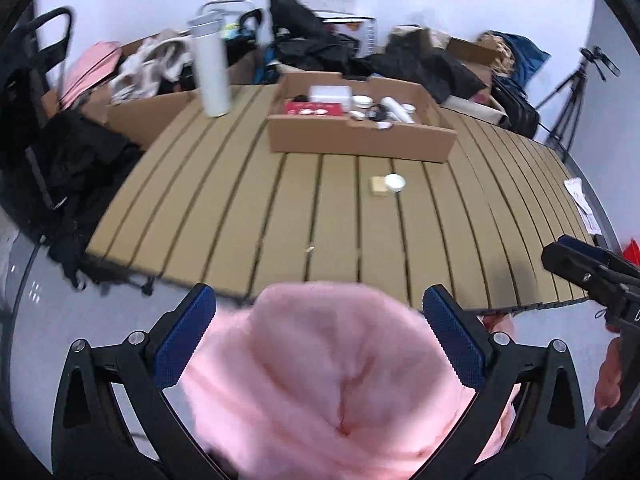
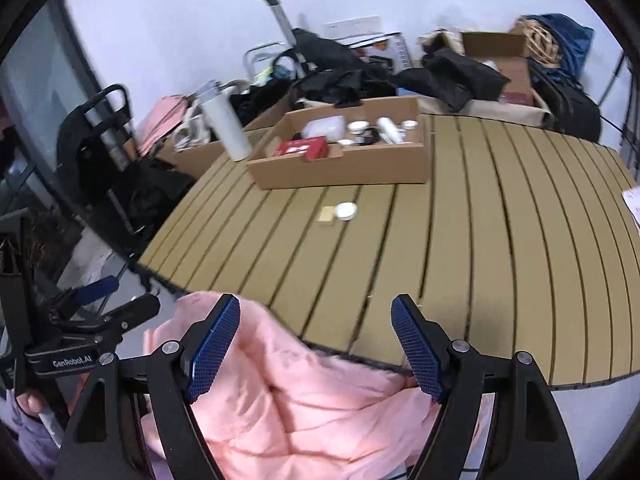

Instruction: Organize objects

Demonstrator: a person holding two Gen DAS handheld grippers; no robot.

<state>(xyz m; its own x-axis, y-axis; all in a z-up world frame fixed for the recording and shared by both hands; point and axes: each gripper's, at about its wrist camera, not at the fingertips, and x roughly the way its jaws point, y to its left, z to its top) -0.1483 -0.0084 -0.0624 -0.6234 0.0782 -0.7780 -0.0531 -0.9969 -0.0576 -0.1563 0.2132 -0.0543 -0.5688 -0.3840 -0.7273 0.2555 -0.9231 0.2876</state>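
Observation:
A small white jar (image 1: 394, 182) (image 2: 346, 211) and a flat tan block (image 1: 378, 186) (image 2: 327, 216) lie side by side mid-table, in front of an open cardboard box (image 1: 360, 140) (image 2: 340, 172) holding several small items. My left gripper (image 1: 319, 294) hovers open at the table's near edge, with nothing pinched. Soft pink fabric (image 1: 320, 380) (image 2: 300, 400) lies beneath both grippers. My right gripper (image 2: 316, 302) is open too, its blue pads wide apart over the fabric and the table edge. Each gripper shows in the other's view: the left gripper (image 2: 132, 296) and a right finger (image 1: 580, 264).
The slatted tan table (image 1: 240, 220) (image 2: 480, 260) carries a tall white bottle (image 1: 212, 72) (image 2: 228, 128) at its far left. Bags, boxes and black clothing are piled behind it. A tripod (image 1: 572, 96) stands far right, and a paper sheet (image 1: 580, 200) lies at the right rim.

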